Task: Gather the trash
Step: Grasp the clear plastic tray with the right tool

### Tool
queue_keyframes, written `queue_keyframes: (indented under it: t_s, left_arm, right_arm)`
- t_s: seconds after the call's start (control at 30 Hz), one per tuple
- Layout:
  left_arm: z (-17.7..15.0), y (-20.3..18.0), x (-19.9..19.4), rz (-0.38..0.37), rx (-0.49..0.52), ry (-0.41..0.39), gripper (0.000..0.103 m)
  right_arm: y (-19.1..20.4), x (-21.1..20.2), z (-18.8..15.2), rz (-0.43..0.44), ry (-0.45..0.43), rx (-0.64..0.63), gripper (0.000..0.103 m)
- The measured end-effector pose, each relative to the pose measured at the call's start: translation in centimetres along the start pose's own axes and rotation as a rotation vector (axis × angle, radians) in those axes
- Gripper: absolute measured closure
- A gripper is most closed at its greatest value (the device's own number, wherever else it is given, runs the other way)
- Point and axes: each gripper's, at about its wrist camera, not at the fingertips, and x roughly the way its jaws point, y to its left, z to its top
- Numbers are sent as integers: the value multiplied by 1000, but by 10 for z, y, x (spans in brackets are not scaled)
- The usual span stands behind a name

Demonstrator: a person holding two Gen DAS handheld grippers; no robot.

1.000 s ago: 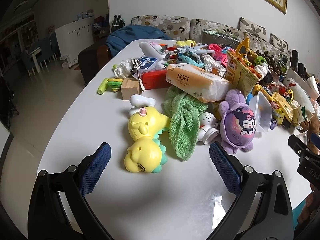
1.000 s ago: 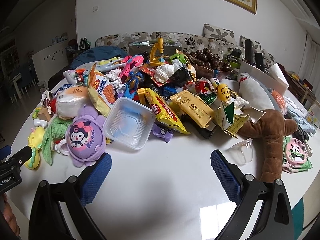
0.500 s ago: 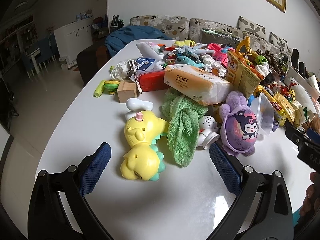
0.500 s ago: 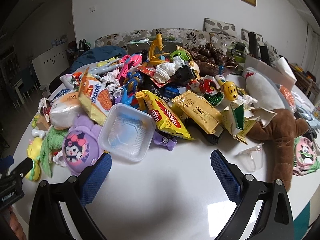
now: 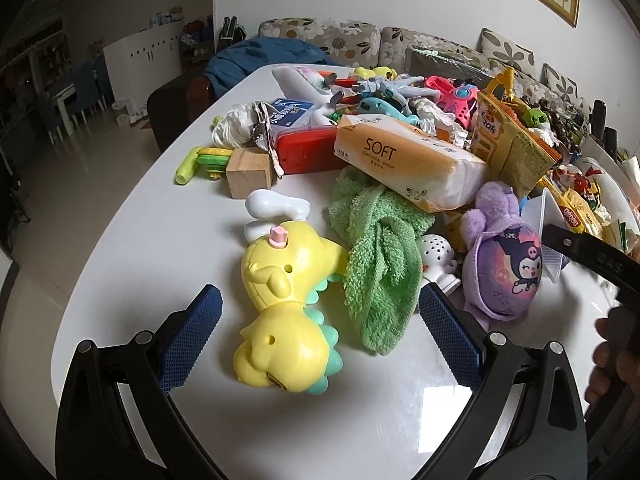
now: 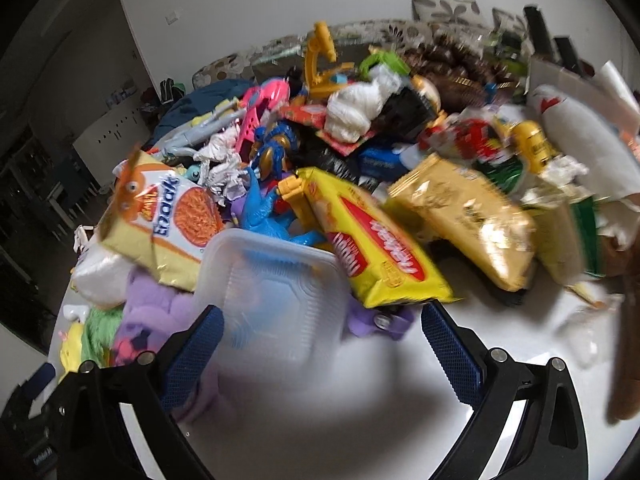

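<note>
While both claws stand wide with nothing held, the right gripper [image 6: 318,344] has the clear square plastic tray [image 6: 276,288] straight ahead, its near edge between the blue pads, likely lined up as the first trash pick. Yellow-red snack wrapper [image 6: 372,248] lies just beyond, right of the tray, leaning on the toy heap. Left gripper [image 5: 318,340] hangs over the yellow plastic dino toy [image 5: 286,312] and green towel [image 5: 380,264], not trash, so probably just parked on standby.
</note>
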Motion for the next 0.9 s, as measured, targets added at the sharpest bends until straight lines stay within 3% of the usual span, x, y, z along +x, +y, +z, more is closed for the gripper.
queue_keyframes:
  t_s: [0.03,0.07,0.1,0.17,0.27,0.43,0.57,0.67,0.73,0.9]
  left_arm:
    - [0,0,1,-2,1,1,7]
    - [0,0,2,-2,3,1,7]
    - [0,0,2,-1,4,2,7]
    - [-1,0,2,0,9,0,7]
    - [-2,0,0,0,15,-7,7]
    - [-5,1,-6,-39,11,-22,7]
    - [-16,5,-18,-138,36,-65,7]
    - [-27,7,-21,-104,80,-95,7]
    - [-27,6,-17,-79,89,-75,7]
    - [-11,-2,-3,-104,66,-33,7]
  right_arm:
    - [0,7,2,30,17,10,17]
    - [-1,13,2,65,33,16,38]
    - [-1,19,3,98,50,25,47]
    - [-6,25,3,147,52,44,89]
    - [-14,18,-1,204,44,59,94]
    - [-13,-27,-9,162,-67,-18,97]
    - [-16,-70,-18,92,-171,-112,97]
    - [-24,-98,-26,57,-226,-157,97]
    - [-28,-108,-31,66,-239,-159,97]
    - [-34,-115,-40,106,-238,-145,97]
